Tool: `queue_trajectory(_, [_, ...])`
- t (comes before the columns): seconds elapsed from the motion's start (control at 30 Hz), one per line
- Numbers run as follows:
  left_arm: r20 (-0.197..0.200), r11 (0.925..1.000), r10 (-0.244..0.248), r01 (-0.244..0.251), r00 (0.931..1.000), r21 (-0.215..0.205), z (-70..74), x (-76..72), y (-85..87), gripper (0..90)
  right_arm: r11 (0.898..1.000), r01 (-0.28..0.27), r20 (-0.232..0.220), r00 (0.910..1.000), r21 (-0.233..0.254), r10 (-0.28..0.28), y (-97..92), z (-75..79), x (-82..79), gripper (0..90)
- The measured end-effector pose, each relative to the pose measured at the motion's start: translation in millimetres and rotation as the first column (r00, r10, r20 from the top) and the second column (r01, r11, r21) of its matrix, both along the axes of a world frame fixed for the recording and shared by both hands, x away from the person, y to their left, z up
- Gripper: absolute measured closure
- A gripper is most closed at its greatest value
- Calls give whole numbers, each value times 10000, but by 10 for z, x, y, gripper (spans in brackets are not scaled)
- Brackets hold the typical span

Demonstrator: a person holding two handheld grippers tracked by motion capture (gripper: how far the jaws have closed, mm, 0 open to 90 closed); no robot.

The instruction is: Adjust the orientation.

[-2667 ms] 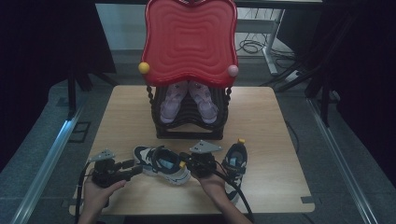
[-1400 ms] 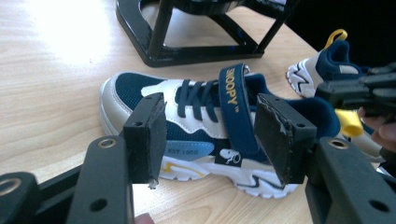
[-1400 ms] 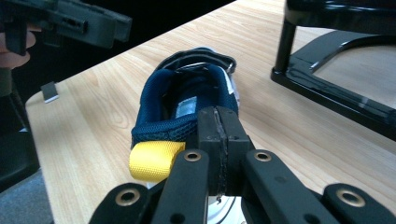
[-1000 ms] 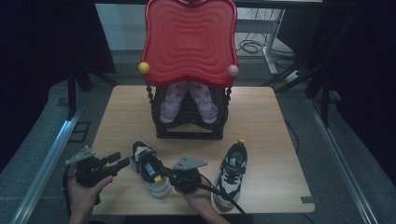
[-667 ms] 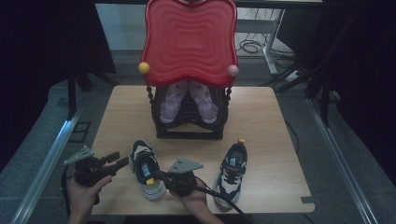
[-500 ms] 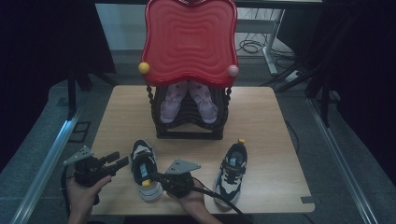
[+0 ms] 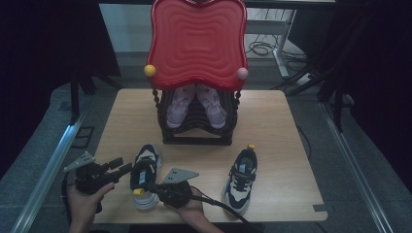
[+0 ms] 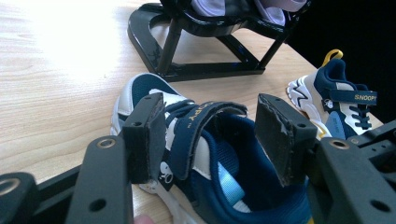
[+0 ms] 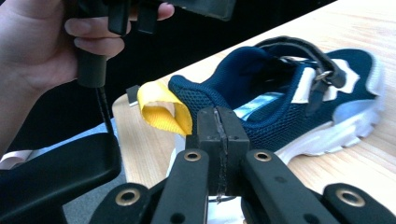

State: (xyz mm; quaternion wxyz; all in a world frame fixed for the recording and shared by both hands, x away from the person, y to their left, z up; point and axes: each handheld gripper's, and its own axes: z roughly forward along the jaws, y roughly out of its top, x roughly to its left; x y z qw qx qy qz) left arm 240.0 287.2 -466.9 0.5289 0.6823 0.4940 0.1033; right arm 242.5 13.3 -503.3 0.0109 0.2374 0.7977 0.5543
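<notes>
Right gripper, jaws pressed together, sits at shoe's heel.

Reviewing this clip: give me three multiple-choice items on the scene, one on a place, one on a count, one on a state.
1. Where does the pink pair of shoes sit?
A. on the black rack
B. at the table's near edge
C. on the floor

2. How many navy shoes lie on the table?
A. one
B. two
C. four

3. How do the right gripper jaws stand?
A. wide open
B. shut together
C. clamped around the rack

Key: 1 A, the pair rests in the black rack under the red panel; 2 B, left navy shoe and right navy shoe; 3 B, the pads meet.
</notes>
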Motion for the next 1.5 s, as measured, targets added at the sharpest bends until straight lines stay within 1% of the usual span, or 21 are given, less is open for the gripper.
queue_trajectory(0.2, [13, 10000, 45, -45, 10000, -15, 5, -7, 27, 432, 9996, -267, -14, 9996, -13, 267, 135, -5, -15, 896])
queue_trajectory(0.3, [25, 10000, 74, -74, 10000, -10, 9, -11, 42, 432, 9995, -324, -29, 9995, 39, 324, 202, -19, -14, 895])
queue_trajectory(0.33, [23, 10000, 76, -76, 10000, -5, 9, -11, 47, 432, 9994, -340, -13, 9994, -9, 340, 222, -23, -14, 896])
queue_trajectory(0.53, [-65, 10000, 15, -15, 10000, 43, -6, -7, 49, 429, 9993, -387, -4, 9993, 11, 387, 341, -43, -14, 895])
queue_trajectory(0.7, [-88, 10000, -31, 32, 10000, 81, -5, -8, 48, 425, 9991, -425, -18, 9991, 21, 425, 406, -49, -12, 895])
queue_trajectory(1.07, [43, 9997, 232, -232, 9997, 70, 11, -30, 100, 426, 9990, -444, -40, 9990, 92, 445, 519, -42, 5, 895])
queue_trajectory(1.17, [81, 9995, 305, -305, 9995, 70, 11, -35, 116, 426, 9991, -414, 123, 9991, 6, 414, 482, -13, -6, 895])
queue_trajectory(1.27, [48, 9993, 352, -353, 9994, 84, 1, -34, 119, 426, 9994, -333, 307, 9990, -109, 337, 393, 34, -24, 895])
queue_trajectory(1.37, [15, 9992, 381, -381, 9993, 95, -8, -34, 117, 426, 9995, -305, 431, 9986, -121, 310, 265, 107, -70, 895])
queue_trajectory(1.47, [-5, 9992, 375, -375, 9993, 124, -7, -32, 113, 426, 9992, -211, 682, 9974, -353, 234, 106, 179, -116, 895])
queue_trajectory(1.5, [-4, 9992, 374, -374, 9993, 140, -6, -33, 111, 426, 9993, -143, 758, 9970, -355, 170, 51, 192, -124, 895])
